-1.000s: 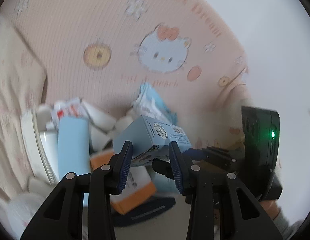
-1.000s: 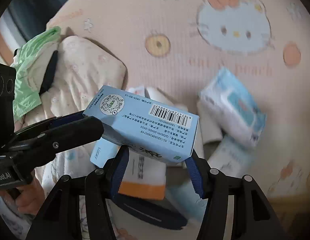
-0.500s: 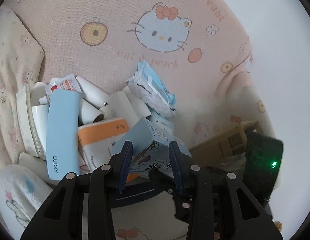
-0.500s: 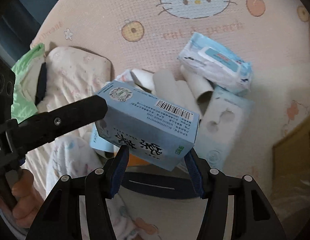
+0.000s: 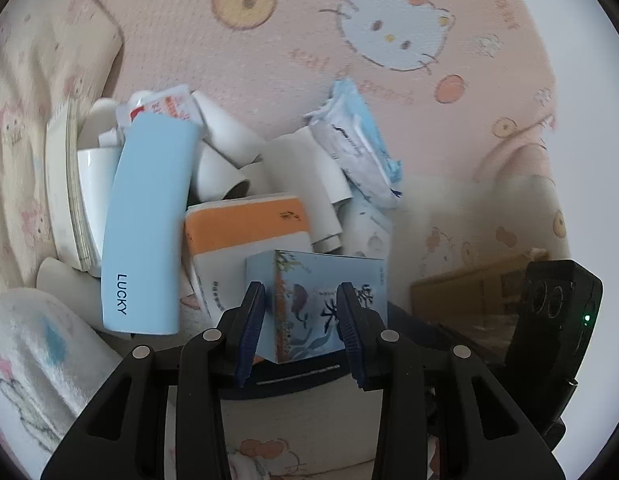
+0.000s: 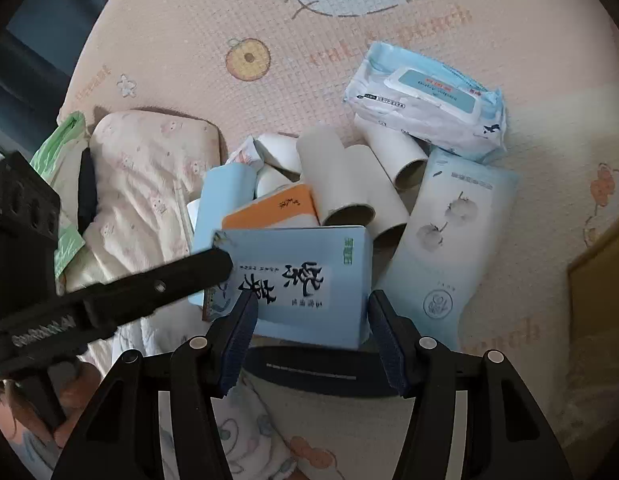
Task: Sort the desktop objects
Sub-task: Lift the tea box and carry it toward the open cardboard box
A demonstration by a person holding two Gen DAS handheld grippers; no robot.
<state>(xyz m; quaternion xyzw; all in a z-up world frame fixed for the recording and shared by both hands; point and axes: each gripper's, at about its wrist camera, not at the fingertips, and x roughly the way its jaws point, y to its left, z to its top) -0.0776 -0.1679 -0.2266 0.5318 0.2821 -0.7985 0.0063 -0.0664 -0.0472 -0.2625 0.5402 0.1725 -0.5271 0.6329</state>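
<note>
A light blue printed box (image 6: pixel 305 280) sits between the fingers of my right gripper (image 6: pixel 313 336), which is shut on its two ends. My left gripper (image 5: pixel 301 320) stands at one corner of the same box (image 5: pixel 321 304), its jaws open about the corner; its black finger (image 6: pixel 157 288) reaches the box's left end in the right wrist view. Below lies a pile: an orange and white box (image 5: pixel 245 220), a blue "LUCKY" case (image 5: pixel 145 224), cardboard tubes (image 6: pixel 341 184), a wet-wipe pack (image 6: pixel 425 104) and a pale blue cotton-pad pack (image 6: pixel 441 256).
Everything lies on a pink Hello Kitty mat (image 6: pixel 309 40). A dark blue flat item (image 6: pixel 321 372) lies under the held box. A cream pillow (image 6: pixel 141 184) and green bag (image 6: pixel 61 184) are at the left. A brown cardboard box (image 5: pixel 469 292) stands at the right.
The blue box has turned so its printed front faces up and has come lower over the pile. Both grippers moved with it.
</note>
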